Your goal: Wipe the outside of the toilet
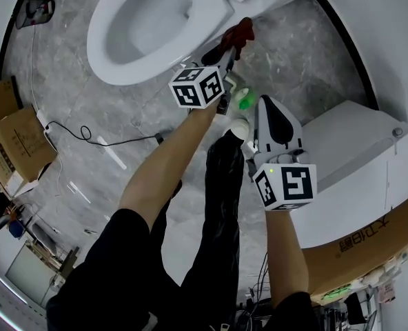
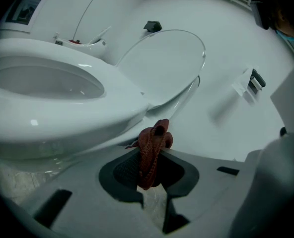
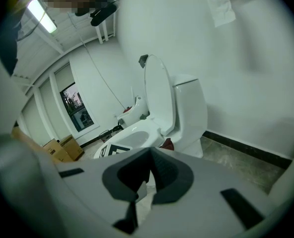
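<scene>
Pinching red rag [image 2: 152, 143] — L tongs [image 2: 151, 163]; toilet [image 2: 62, 113] cropped.

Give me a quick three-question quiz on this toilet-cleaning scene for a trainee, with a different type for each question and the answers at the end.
1. Multiple choice: what is the left gripper shut on? A) a sponge B) a red cloth C) a brush
2. True or false: the lid of the toilet is down.
3. Short answer: which is nearer the toilet, the left gripper or the right gripper?
Key: 1 B. 2 False; the lid stands raised. 3 The left gripper; the right gripper hangs back and holds nothing.
</scene>
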Demonstrator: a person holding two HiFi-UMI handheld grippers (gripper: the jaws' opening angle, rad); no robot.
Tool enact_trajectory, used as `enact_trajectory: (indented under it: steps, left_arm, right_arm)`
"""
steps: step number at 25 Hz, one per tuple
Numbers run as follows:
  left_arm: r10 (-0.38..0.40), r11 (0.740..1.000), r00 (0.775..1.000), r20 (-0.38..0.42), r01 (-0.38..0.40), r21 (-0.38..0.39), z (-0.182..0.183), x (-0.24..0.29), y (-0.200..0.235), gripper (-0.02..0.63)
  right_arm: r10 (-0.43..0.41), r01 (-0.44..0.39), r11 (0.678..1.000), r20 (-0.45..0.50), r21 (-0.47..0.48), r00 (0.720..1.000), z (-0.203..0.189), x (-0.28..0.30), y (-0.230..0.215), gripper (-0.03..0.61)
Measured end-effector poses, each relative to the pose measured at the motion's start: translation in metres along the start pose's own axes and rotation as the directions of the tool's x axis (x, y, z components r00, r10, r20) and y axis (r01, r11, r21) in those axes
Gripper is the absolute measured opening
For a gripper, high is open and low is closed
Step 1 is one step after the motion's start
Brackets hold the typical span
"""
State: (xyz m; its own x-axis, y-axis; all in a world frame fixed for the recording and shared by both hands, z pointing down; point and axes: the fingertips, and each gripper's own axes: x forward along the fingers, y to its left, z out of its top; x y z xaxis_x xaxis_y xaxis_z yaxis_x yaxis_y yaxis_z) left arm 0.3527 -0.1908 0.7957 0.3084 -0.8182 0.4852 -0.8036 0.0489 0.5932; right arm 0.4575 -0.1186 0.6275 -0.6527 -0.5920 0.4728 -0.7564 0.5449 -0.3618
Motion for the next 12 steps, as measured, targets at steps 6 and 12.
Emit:
enact_trajectory:
  steps: [6, 12]
  left_arm:
    - [0.033, 0.996, 0.999, 0.026, -0.031, -0.087, -0.007, -0.013, 0.025, 0.064]
    - [0.052, 0.992, 0.997, 0.063, -0.044, -0.121, -0.008, -0.035, 0.050, 0.064]
  right_arm:
    - [-0.005, 0.004, 1.000, -0.028, -0.014, 1.000, -0.014, 0.001, 0.021, 0.003]
    - [0.004, -0.007, 0.999, -0.057, -0.040, 0.998, -0.027, 0.011, 0.044, 0.003]
